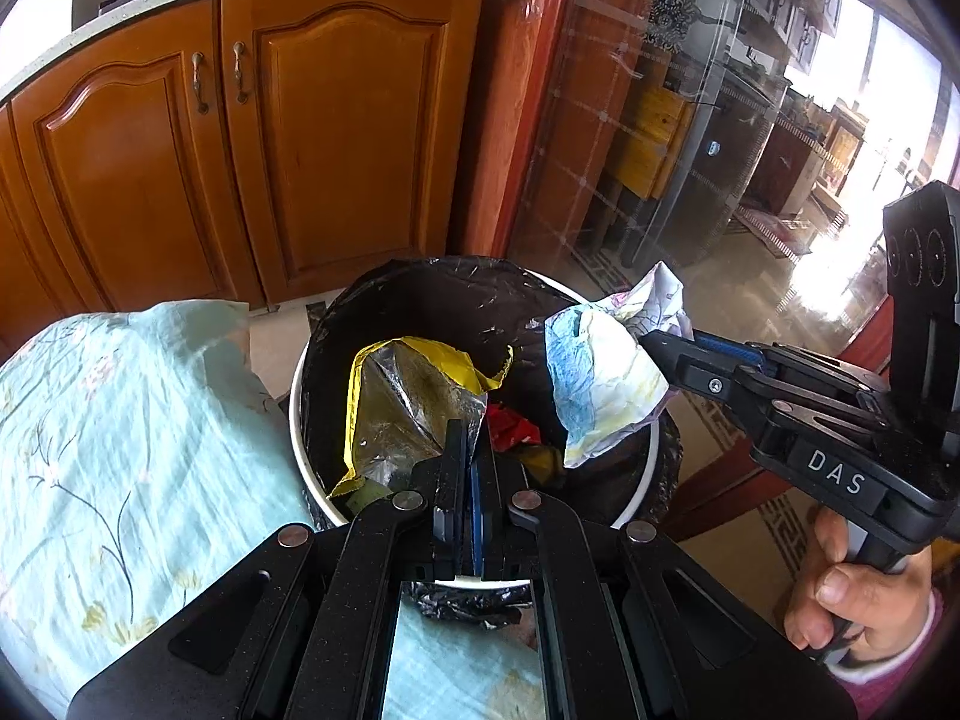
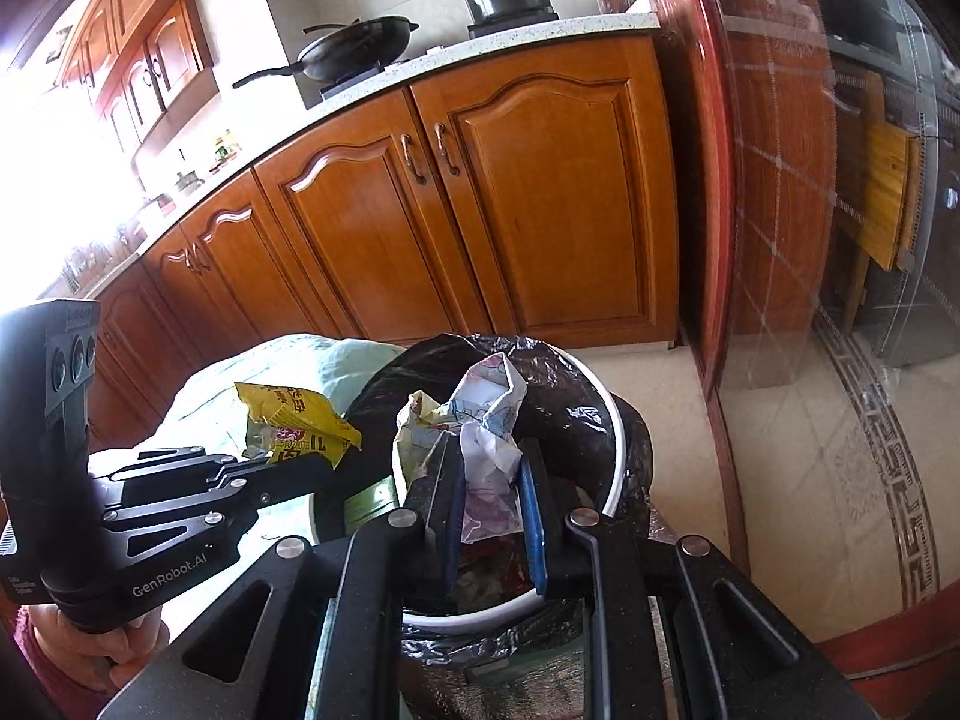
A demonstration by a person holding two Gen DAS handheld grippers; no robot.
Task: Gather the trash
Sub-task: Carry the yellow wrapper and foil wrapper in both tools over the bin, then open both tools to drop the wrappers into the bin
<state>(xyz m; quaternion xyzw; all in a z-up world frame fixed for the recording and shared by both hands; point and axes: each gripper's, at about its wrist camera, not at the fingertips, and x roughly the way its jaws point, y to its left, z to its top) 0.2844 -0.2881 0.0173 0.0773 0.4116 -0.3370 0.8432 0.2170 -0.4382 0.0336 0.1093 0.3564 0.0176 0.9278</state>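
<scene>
A white trash bin with a black liner (image 1: 645, 468) stands on the floor below both grippers; it also shows in the right wrist view (image 2: 612, 414). My left gripper (image 1: 471, 438) is shut on a yellow and silver snack wrapper (image 1: 402, 402) and holds it over the bin's mouth; the wrapper also shows in the right wrist view (image 2: 300, 420). My right gripper (image 2: 489, 456) is shut on a crumpled sheet of drawn-on paper (image 2: 486, 420) over the bin's right rim; the paper also shows in the left wrist view (image 1: 606, 372). Red trash (image 1: 510, 429) lies inside the bin.
A table with a light blue floral cloth (image 1: 120, 432) is left of the bin. Wooden kitchen cabinets (image 1: 252, 144) stand behind it, with pans on the counter (image 2: 360, 48). A glass door in a red frame (image 2: 780, 240) is on the right.
</scene>
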